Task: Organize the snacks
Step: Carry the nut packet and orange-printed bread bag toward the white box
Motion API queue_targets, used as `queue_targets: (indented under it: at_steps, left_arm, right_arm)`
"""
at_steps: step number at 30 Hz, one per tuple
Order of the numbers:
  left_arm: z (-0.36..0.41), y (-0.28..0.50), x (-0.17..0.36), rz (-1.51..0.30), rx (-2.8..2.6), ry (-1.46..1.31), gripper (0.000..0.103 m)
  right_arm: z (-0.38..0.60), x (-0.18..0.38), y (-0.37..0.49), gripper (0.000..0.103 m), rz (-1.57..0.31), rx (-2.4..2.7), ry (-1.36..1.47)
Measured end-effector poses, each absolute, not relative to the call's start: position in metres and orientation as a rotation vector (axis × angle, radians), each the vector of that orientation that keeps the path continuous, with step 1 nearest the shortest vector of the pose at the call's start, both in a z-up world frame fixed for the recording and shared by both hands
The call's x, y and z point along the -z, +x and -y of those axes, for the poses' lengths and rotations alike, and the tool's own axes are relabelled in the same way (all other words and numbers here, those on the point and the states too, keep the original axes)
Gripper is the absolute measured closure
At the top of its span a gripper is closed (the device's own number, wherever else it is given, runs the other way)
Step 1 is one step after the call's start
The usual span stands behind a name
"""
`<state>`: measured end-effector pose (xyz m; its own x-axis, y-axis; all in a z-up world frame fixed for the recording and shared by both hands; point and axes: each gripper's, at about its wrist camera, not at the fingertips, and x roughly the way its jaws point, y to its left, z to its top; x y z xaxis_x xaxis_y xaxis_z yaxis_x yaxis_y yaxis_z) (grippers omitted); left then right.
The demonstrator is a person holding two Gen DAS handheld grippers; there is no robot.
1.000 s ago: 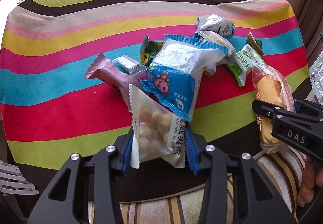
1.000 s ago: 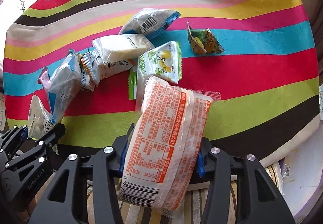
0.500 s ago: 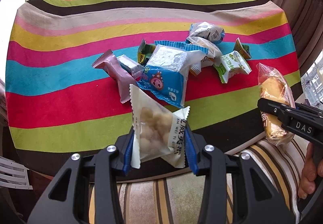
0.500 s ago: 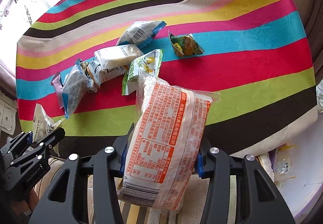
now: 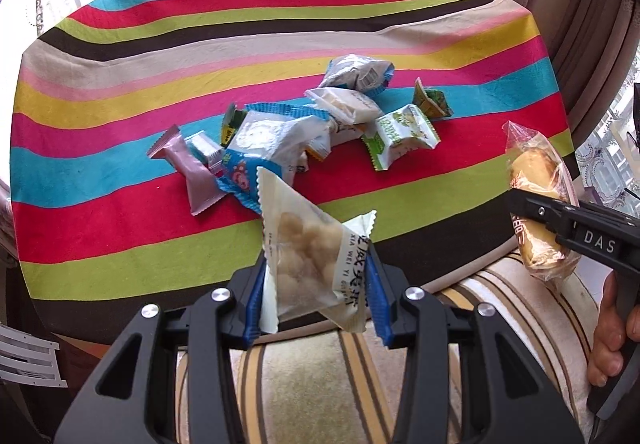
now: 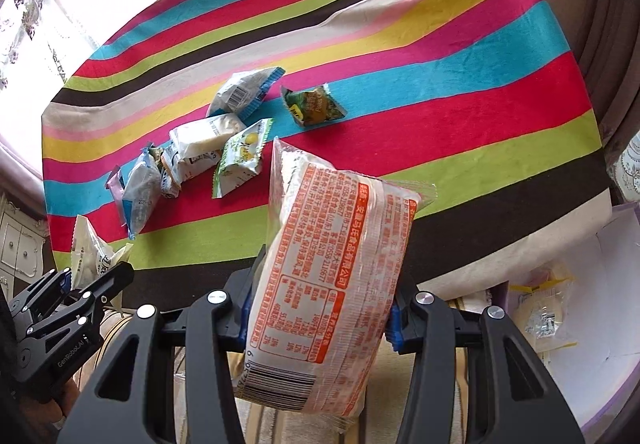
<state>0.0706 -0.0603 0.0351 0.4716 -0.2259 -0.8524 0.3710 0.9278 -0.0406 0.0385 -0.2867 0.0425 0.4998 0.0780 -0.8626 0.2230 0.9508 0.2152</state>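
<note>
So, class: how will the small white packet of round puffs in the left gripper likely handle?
The white packet probably weighs little: it stands above the left gripper without sagging. Its film looks crinkly, likely slippery. The puffs could crush under a hard squeeze.

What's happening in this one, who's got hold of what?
A person is sorting snacks with a handheld gripper in each hand. The left gripper is shut on a white packet of round puffs, and the right gripper is shut on a large orange-printed bread pack. Both packs are held above the near edge of the striped tablecloth. A loose cluster of small wrapped snacks lies on the cloth.
</note>
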Motion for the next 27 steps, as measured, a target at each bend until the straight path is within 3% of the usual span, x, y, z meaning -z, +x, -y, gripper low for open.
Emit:
queue_targets:
  at_steps: [27]
  left_arm:
    - [0.289, 0.014, -0.031, -0.989, 0.727, 0.366, 0.060]
  right_arm:
    - [0.475, -0.014, -0.070, 0.056, -1.004, 0.412, 0.431]
